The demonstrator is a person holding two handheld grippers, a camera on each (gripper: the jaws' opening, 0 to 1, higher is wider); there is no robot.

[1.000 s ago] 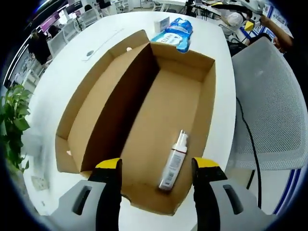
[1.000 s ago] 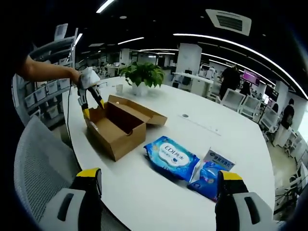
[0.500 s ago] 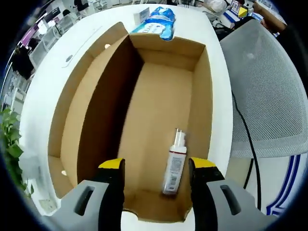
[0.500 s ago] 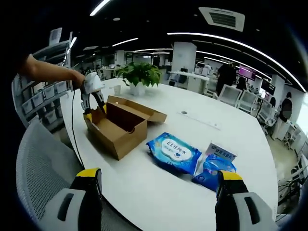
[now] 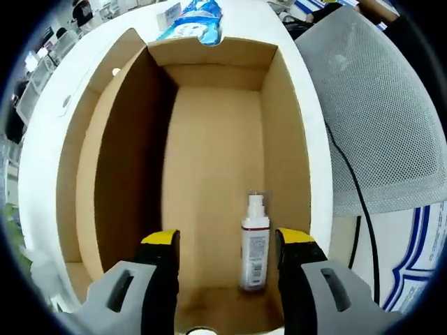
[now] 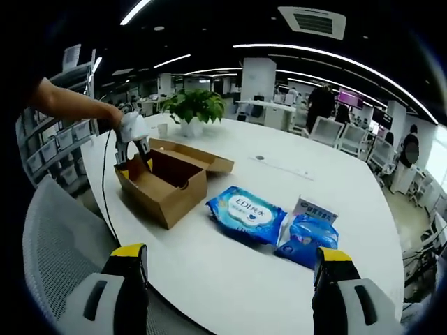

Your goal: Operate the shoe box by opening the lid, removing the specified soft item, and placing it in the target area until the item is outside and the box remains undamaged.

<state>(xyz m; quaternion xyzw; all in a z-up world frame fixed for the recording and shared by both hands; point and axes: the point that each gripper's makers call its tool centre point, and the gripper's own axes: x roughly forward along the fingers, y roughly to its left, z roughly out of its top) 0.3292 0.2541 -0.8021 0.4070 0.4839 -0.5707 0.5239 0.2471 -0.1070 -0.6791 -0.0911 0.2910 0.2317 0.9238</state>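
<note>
The open brown shoe box (image 5: pixel 216 132) lies under my left gripper (image 5: pixel 227 241), whose yellow-tipped jaws stand open over its near end. A white spray bottle (image 5: pixel 254 244) lies on the box floor between the jaws, closer to the right one. In the right gripper view the box (image 6: pixel 164 185) sits at the table's left with its lid (image 6: pixel 192 157) folded back, and the left gripper (image 6: pixel 133 143) dips into it, held by a person's hand. A blue wet-wipe pack (image 6: pixel 246 214) lies beside the box. My right gripper (image 6: pixel 227 269) is open, well back from the table edge.
A white round table (image 6: pixel 265 279) carries a smaller blue pack (image 6: pixel 307 241) with a white carton behind it. A grey mesh chair (image 5: pixel 370 118) stands at the box's right, with a black cable (image 5: pixel 349 202) hanging down. A potted plant (image 6: pixel 192 112) stands beyond the box.
The left gripper has come lower and closer over the box, so the bottle now lies between its jaws. The right gripper view has hardly shifted.
</note>
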